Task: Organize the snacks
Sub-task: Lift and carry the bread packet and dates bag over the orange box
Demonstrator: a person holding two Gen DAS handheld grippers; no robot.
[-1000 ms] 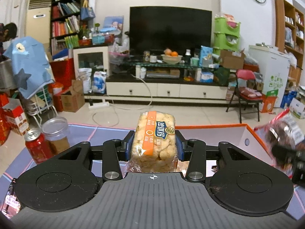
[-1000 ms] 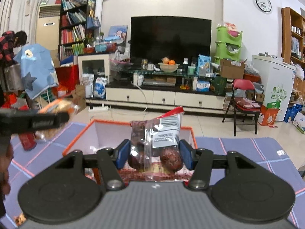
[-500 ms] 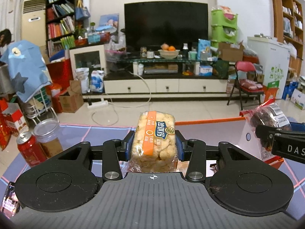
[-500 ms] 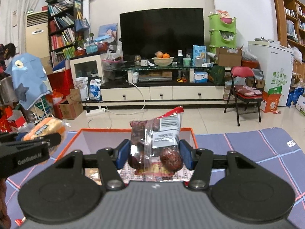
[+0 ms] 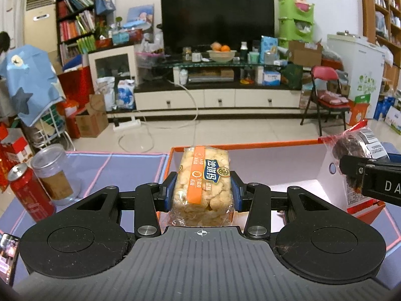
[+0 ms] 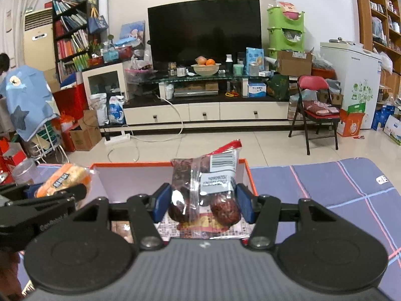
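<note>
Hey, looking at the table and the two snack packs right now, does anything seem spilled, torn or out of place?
Nothing stands out. The left tool grips the rice-puff pack upright, and the right tool holds the bag of dates, both over the orange-rimmed box. The red can and clear jar stand upright.

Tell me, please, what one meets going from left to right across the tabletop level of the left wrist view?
Phone at the edge → red can → clear jar → rice cracker pack in the left gripper → orange-rimmed box → bag of dates in the right gripper.
</note>
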